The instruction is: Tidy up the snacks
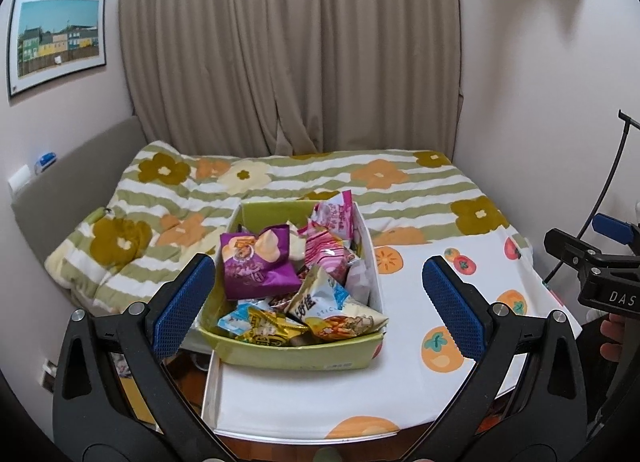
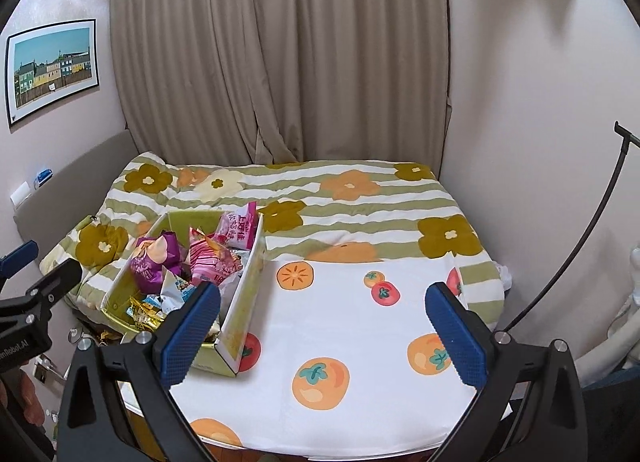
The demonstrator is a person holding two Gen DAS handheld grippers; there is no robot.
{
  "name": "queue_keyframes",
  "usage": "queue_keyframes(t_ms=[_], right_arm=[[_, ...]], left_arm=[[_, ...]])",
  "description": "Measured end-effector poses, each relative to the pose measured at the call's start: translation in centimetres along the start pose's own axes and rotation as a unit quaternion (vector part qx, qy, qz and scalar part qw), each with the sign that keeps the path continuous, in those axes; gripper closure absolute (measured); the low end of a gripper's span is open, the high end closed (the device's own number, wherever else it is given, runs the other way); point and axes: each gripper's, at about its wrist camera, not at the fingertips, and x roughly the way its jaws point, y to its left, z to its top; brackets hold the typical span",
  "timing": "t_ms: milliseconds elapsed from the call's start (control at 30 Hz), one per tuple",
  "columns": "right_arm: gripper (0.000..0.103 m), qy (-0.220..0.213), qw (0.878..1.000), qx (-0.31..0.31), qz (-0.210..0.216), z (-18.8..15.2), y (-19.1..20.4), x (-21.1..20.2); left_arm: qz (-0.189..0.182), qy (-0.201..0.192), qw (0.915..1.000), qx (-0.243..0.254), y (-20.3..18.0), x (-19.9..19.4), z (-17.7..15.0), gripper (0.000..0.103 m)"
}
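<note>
A green box (image 1: 280, 356) full of snack bags sits at the left of a table with a white persimmon-print cloth (image 1: 420, 326). A purple bag (image 1: 256, 264), pink bags (image 1: 326, 252) and a white bag (image 1: 332, 308) lie in it. My left gripper (image 1: 320, 302) is open and empty, hanging in front of the box. My right gripper (image 2: 324, 338) is open and empty over the cloth (image 2: 340, 326), to the right of the box (image 2: 236, 326). The right gripper's body also shows at the right edge of the left wrist view (image 1: 592, 266).
A bed with a flower-striped quilt (image 1: 280, 181) lies just behind the table. Beige curtains (image 1: 288, 45) hang at the back. A framed picture (image 1: 56, 37) is on the left wall. A black cable (image 2: 580, 246) runs along the right wall.
</note>
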Motion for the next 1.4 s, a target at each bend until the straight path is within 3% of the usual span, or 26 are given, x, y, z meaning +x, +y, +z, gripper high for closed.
queue_keyframes(t_ms=[1400], right_arm=[[0.001,-0.003,1.000,0.003,-0.006,0.33,-0.77,0.62]], left_arm=[[0.008,-0.007,0.9999,0.005,0.18,0.54,-0.01,0.000]])
